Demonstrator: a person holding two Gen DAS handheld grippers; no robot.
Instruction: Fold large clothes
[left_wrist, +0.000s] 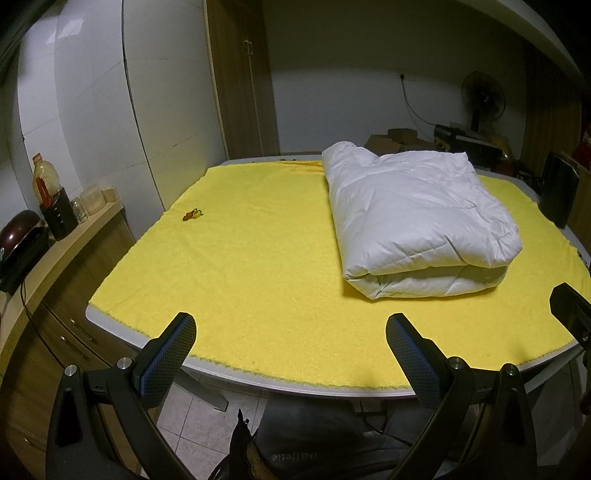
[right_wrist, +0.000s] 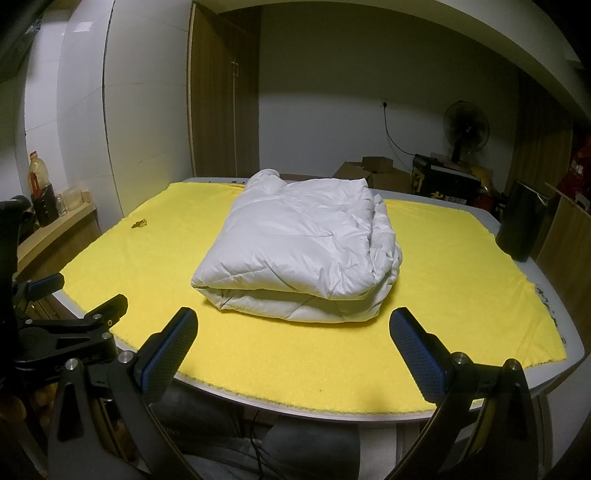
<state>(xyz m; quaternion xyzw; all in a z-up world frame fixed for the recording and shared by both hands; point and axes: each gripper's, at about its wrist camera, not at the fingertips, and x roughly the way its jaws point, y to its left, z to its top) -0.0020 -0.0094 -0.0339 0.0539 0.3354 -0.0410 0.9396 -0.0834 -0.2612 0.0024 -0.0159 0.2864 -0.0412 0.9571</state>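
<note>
1. Table (left_wrist: 546, 363): covered by yellow cloth (left_wrist: 258, 258).
2. White padded garment (right_wrist: 303, 251): folded, lying on the cloth's far-centre area.
3. Left gripper (left_wrist: 290, 345), right gripper (right_wrist: 293, 339): jaws spread wide, empty, at the near table edge.
4. Writing: none legible.

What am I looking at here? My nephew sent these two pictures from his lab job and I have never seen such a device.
No robot: a person holds a two-finger gripper in each hand, each with a fisheye camera looking along its fingers. One picture is from the left gripper, the other from the right gripper. Both are open and hold nothing, at the near edge of a table covered by a yellow cloth. On the cloth lies a folded white padded garment and, apart from it, a small orange and yellow object.
</note>
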